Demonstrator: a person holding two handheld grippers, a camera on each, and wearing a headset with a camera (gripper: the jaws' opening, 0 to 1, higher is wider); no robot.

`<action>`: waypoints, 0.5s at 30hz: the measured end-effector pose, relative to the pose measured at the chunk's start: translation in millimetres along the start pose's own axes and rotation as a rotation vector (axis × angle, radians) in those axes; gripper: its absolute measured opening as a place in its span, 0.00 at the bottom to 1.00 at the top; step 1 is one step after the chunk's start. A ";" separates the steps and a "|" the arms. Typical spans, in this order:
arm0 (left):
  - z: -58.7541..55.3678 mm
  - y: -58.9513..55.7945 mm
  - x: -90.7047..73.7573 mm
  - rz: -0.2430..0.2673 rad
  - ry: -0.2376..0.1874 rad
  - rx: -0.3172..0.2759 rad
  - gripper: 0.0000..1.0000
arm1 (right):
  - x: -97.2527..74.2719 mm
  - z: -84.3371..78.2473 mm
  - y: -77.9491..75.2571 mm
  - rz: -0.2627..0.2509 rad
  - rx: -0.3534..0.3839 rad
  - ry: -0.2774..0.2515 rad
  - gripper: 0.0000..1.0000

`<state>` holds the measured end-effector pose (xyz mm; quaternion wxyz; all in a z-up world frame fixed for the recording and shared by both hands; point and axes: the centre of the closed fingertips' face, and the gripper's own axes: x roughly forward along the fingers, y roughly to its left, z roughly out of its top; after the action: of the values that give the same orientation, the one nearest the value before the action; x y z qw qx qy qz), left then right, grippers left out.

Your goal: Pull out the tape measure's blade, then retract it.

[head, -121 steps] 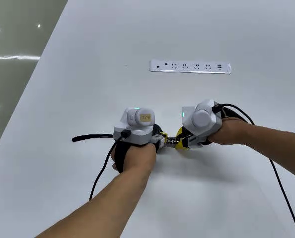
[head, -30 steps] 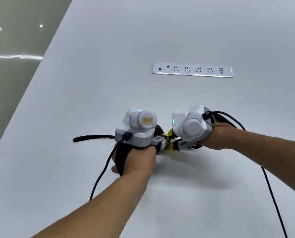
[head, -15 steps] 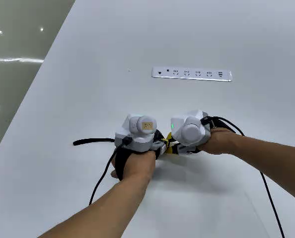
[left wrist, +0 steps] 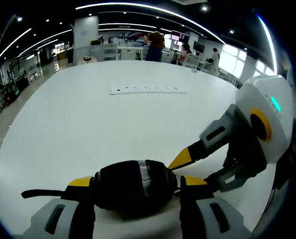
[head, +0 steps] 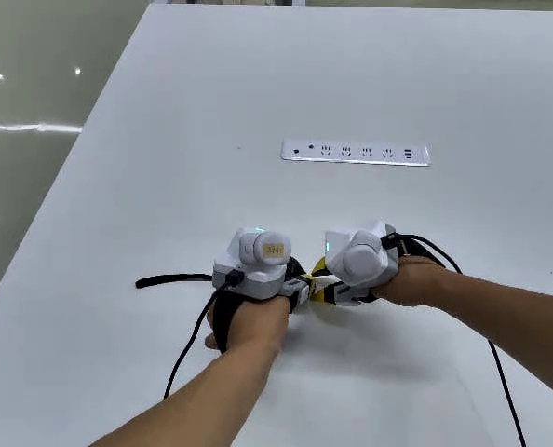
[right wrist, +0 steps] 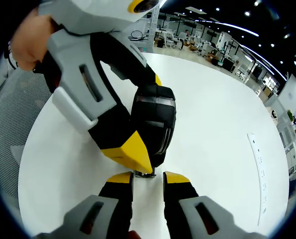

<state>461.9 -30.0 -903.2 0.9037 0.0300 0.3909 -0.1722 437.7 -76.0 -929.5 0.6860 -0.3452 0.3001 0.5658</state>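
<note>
In the head view the jaws and whatever is between them are being hidden under the two gripper bodies. The black tape measure (left wrist: 133, 178) is being clamped by the left gripper (left wrist: 136, 186), low over the table (left wrist: 88, 119). The right gripper (right wrist: 147, 180) is being held narrowly apart at the end hook (right wrist: 145, 174). Whether the hook is being pinched cannot be told. A power strip (head: 355, 152) is lying well beyond.

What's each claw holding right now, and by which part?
The left claw grips the tape measure by the sides of its case. The right claw flanks the blade hook; whether it pinches it cannot be told.
</note>
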 end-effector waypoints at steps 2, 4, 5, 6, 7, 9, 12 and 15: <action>0.9 -0.6 -0.8 -0.001 -0.004 0.004 0.68 | -2.6 2.1 -0.9 -0.013 0.018 -0.011 0.25; 0.9 -0.1 -2.2 0.002 -0.004 0.007 0.69 | -4.1 2.3 -0.2 -0.018 0.033 -0.016 0.25; 0.7 0.8 -2.3 0.004 -0.004 0.011 0.70 | -5.3 2.2 0.6 -0.023 0.039 -0.017 0.26; -0.1 0.3 -2.6 0.001 0.000 0.012 0.70 | -6.2 2.2 0.8 -0.028 0.042 -0.017 0.26; -1.0 -0.6 -3.8 -0.005 0.004 0.009 0.70 | -7.1 2.2 1.0 -0.033 0.046 -0.018 0.26; -2.7 0.8 -6.8 0.001 0.007 0.020 0.70 | -9.9 2.4 0.8 -0.049 0.071 -0.024 0.28; -5.2 0.6 -9.9 -0.004 0.009 0.026 0.72 | -15.1 4.4 -0.1 -0.077 0.115 -0.040 0.30; -5.7 0.7 -14.2 -0.010 0.004 0.033 0.73 | -20.0 5.0 1.6 -0.102 0.153 -0.048 0.31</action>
<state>449.1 -24.1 -897.0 0.9014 0.0432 0.3900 -0.1830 432.6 -83.1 -910.8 0.7454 -0.2929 0.3077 0.5137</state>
